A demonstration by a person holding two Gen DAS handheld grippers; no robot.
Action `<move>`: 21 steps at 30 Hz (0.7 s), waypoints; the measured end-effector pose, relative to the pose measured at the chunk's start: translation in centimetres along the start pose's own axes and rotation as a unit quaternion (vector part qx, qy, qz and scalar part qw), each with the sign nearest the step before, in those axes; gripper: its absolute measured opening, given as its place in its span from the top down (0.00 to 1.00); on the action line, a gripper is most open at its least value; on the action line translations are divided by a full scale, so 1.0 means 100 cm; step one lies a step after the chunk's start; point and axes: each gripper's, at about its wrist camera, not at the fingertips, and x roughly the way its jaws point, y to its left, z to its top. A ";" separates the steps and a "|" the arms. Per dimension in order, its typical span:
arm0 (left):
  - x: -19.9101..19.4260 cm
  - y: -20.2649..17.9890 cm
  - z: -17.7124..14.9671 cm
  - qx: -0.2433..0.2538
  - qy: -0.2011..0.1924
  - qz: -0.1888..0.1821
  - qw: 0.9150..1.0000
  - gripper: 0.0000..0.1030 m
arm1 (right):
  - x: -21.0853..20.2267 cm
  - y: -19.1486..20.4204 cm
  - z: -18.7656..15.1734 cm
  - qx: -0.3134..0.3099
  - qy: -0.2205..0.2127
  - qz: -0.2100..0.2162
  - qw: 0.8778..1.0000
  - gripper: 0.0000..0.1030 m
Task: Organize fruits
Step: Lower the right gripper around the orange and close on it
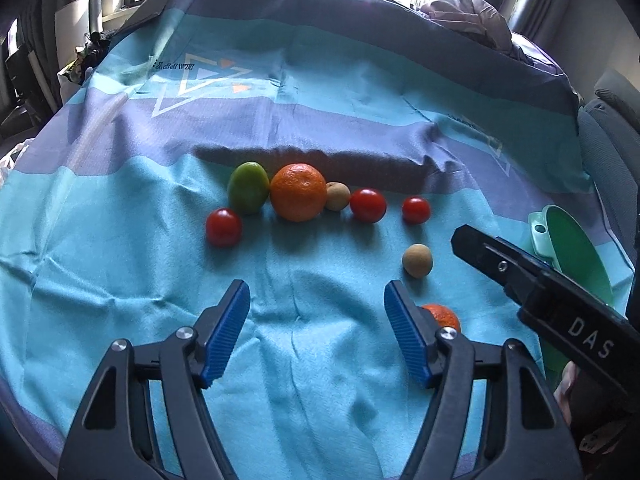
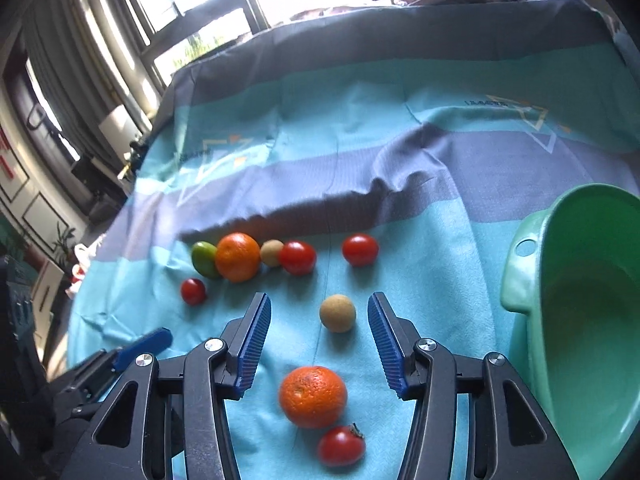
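Observation:
Fruits lie on a blue striped cloth [image 1: 120,208]. A row holds a green fruit [image 1: 248,187], a big orange [image 1: 298,192], a tan fruit [image 1: 337,196] and two tomatoes [image 1: 368,205] [image 1: 416,210]. Another tomato [image 1: 223,227] lies in front left. A lone tan fruit [image 2: 337,313] lies just ahead of my right gripper [image 2: 319,308], which is open and empty. A small orange [image 2: 313,396] and a tomato [image 2: 341,445] lie between its arms. My left gripper [image 1: 317,296] is open and empty above bare cloth. A green bowl [image 2: 580,300] stands empty at the right.
A raised fold in the cloth [image 1: 320,160] runs behind the fruit row. A bundle of grey fabric [image 1: 468,16] lies at the far edge. Windows are behind. My right gripper's body [image 1: 540,284] shows at the right in the left wrist view.

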 end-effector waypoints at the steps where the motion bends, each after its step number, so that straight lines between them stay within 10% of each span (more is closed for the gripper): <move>1: 0.000 -0.001 0.000 0.001 -0.001 -0.001 1.000 0.33 | -0.004 0.000 0.000 -0.005 -0.007 -0.002 1.000 0.48; 21: 0.001 -0.003 -0.006 0.003 0.013 -0.028 1.000 0.38 | -0.014 -0.014 -0.002 0.015 0.036 -0.023 0.999 0.54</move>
